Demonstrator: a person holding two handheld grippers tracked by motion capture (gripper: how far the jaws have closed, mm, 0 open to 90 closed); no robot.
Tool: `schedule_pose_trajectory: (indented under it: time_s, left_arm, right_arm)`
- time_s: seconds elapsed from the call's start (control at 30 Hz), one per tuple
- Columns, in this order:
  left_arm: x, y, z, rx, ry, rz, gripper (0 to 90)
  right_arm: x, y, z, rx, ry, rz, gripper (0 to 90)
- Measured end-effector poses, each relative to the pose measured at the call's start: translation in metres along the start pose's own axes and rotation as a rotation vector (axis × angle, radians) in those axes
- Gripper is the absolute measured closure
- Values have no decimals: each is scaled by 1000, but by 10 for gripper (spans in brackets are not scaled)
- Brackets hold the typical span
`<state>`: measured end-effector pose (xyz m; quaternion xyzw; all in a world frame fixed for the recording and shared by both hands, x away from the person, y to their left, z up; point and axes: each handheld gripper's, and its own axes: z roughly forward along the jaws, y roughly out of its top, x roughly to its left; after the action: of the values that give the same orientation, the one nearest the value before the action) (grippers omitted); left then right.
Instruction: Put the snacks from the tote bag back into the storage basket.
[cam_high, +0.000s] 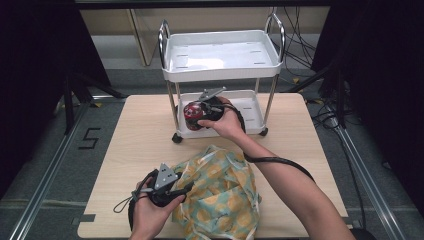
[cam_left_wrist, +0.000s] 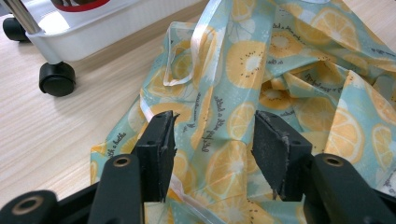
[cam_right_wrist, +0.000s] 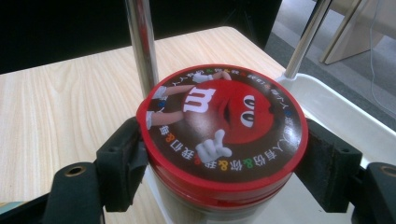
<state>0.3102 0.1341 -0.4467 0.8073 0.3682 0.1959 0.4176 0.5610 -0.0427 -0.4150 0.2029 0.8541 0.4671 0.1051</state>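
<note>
The red-lidded candy jar (cam_right_wrist: 223, 133) sits at the left end of the lower tray (cam_high: 250, 107) of the small white cart (cam_high: 222, 57), close against the cart's front left chrome post (cam_right_wrist: 142, 44). The right gripper (cam_high: 202, 111) has its jaws closed on the jar, one pad on each side just under the lid rim. The cart stands at the bench's (cam_high: 135, 135) far edge, its castors on the wood, and its upper tray is directly above the jar, so the room overhead is tight; the way out is toward the bench's near side. The fruit-print cloth bag (cam_high: 222, 195) lies crumpled at the near edge, right of centre. The left gripper (cam_high: 167, 192) rests at the bag's left edge with its jaws open, the fabric lying between them and the pads not pressing it. The bench's left half is bare wood, as is the strip between bag and cart
</note>
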Motion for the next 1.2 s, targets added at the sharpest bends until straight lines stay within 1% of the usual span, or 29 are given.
schedule_pose_trajectory:
  time_s: [0.03, 0.07, 0.1, 0.13, 0.17, 0.2, 0.23, 0.3, 0.33, 0.37, 0.4, 0.43, 0.47, 0.57, 0.6, 0.63, 0.7, 0.73, 0.77, 0.8, 0.83, 0.9, 0.93, 0.97, 1.0, 1.03, 1.1, 1.17, 1.2]
  left_arm:
    - [0, 0, 0, -3, 0, 1, 484]
    - [0, 0, 0, -3, 0, 1, 484]
    - [0, 0, 0, -4, -1, -1, 484]
    - [0, 0, 0, -8, -1, 0, 484]
    - [-1, 0, 1, -14, -1, -15, 484]
    - [-1, 0, 1, -12, -1, -15, 484]
    - [-1, 0, 1, -13, 0, -14, 484]
    - [-1, 0, 0, -9, 6, -14, 484]
    - [-1, 0, 1, -13, 0, -16, 484]
    - [0, 0, 0, -12, 3, -13, 484]
    - [0, 0, 0, -5, 6, -4, 484]
    - [-1, 0, 1, -16, 0, -17, 484]
    - [0, 0, 0, -4, 1, -4, 484]
    - [0, 0, 0, 0, 1, 1, 485]
    - [-1, 0, 1, -11, 5, -15, 484]
    - [-1, 0, 0, -10, 7, -12, 484]
    - [-1, 0, 0, -14, 1, -14, 484]
    - [0, 0, 0, -8, 5, -8, 484]
    - [-1, 0, 1, -13, -1, -16, 484]
    - [-1, 0, 1, -14, 1, -14, 484]
    - [-1, 0, 1, -17, 0, -15, 484]
    - [-1, 0, 1, -15, 2, -14, 484]
    - [0, 0, 0, -1, 5, -1, 484]
    - [0, 0, 0, -3, 5, -5, 484]
    - [0, 0, -1, 1, 0, 3, 484]
    - [0, 0, -1, 1, 0, 3, 484]
    - [-1, -1, 1, -5, 0, -21, 484]
    - [-1, -1, 1, -8, 3, -23, 484]
    - [-1, -1, 0, -4, 6, -19, 484]
  right_arm:
    - [0, 0, 0, 4, -3, 4, 262]
    - [-2, -1, 2, 10, -32, -19, 262]
    - [-2, -1, 2, 11, -35, -22, 262]
    - [-1, -1, 2, 8, -14, 2, 262]
    - [-1, -2, 3, 9, -6, 10, 262]
    - [-1, -2, 2, 18, -20, 11, 262]
    - [-3, -3, 4, 21, -46, -12, 262]
    - [-3, -4, 6, 18, -35, -3, 262]
    - [-3, -4, 6, 16, -14, 16, 262]
    - [-3, -4, 6, 16, -15, 19, 262]
    - [-5, -5, 7, 20, -43, -8, 262]
    - [-5, -5, 7, 21, -42, -8, 262]
    - [-5, -6, 7, 22, -42, -3, 262]
    - [-6, -6, 7, 33, -52, -3, 262]
    - [-6, -7, 7, 33, -55, -3, 262]
    - [-6, -7, 7, 34, -55, -2, 262]
    - [-6, -8, 9, 29, -42, 2, 262]
    - [-6, -8, 9, 27, -36, 8, 262]
    - [-5, -8, 9, 23, -18, 25, 262]
    - [-4, -8, 10, 24, -20, 28, 262]
    - [-4, -8, 9, 32, -28, 24, 262]
    - [-5, -9, 12, 28, -19, 25, 262]
    - [-5, -10, 12, 29, -18, 23, 262]
    - [-5, -10, 13, 30, -22, 21, 262]
    - [-6, -11, 13, 41, -50, -1, 262]
    - [-7, -12, 15, 35, -59, -8, 262]
    - [-7, -13, 16, 39, -53, -8, 262]
    - [-7, -13, 17, 44, -62, -9, 261]
    - [-8, -14, 18, 43, -57, -7, 261]
